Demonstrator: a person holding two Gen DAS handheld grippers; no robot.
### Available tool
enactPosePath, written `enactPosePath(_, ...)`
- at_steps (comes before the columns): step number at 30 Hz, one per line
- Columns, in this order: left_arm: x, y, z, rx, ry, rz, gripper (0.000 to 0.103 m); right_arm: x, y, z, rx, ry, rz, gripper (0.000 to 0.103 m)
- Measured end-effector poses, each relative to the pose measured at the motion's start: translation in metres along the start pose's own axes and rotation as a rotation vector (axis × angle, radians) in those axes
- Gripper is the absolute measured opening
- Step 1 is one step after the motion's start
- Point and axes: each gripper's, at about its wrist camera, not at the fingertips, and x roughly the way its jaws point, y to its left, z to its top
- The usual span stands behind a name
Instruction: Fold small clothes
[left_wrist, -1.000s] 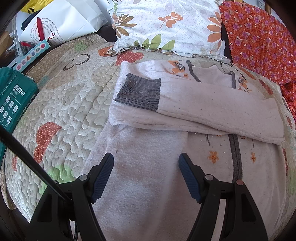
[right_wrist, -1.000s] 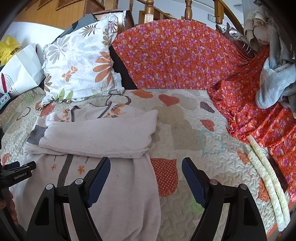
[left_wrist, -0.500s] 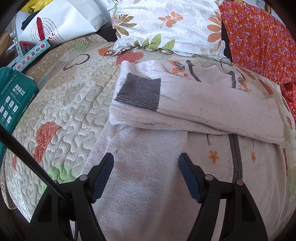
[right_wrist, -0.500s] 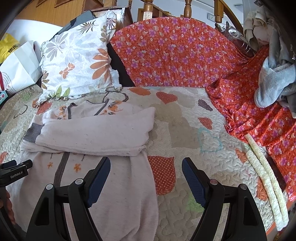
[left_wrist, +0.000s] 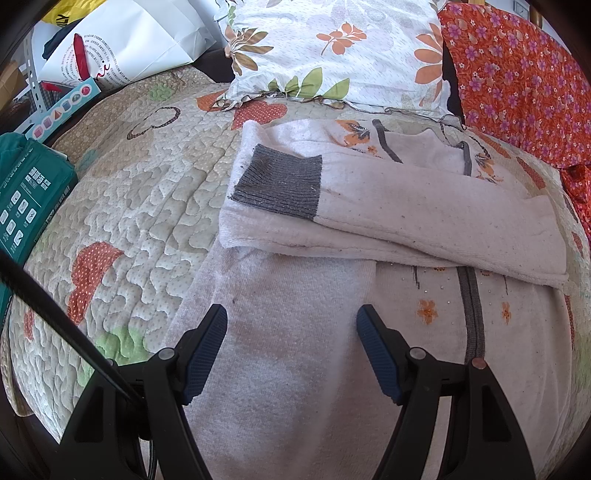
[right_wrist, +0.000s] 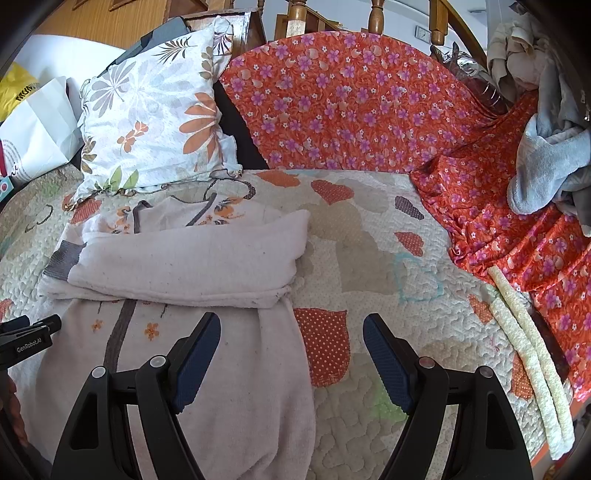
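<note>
Left gripper (left_wrist: 291, 350) spread wide, grasping nothing, hovering low over the bottom part of the pale pink sweater (left_wrist: 295, 369), unchanged from a moment ago. Right gripper (right_wrist: 291, 354) likewise released and empty, now shifted slightly rightward along the garment's right edge, straddling sweater hem and quilted bed cover (right_wrist: 369, 258). Sleeves (left_wrist: 406, 221) already folded across the chest in mid-frame, grey cuff (left_wrist: 277, 184) at centre left. Likely lining up for the bottom-to-top fold. Beyond, at upper frame: floral pillow (right_wrist: 155, 122), orange flowered cloth (right_wrist: 351, 110).
</note>
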Motion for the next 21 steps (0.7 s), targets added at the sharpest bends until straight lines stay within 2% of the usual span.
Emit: enactPosePath(21, 0.0000, -0.0004, -0.0001, 0.000, 0.000, 0.000, 0.072, 0.0055, -0.0044, -0.0034, -0.010, 0.019, -0.005, 0.084)
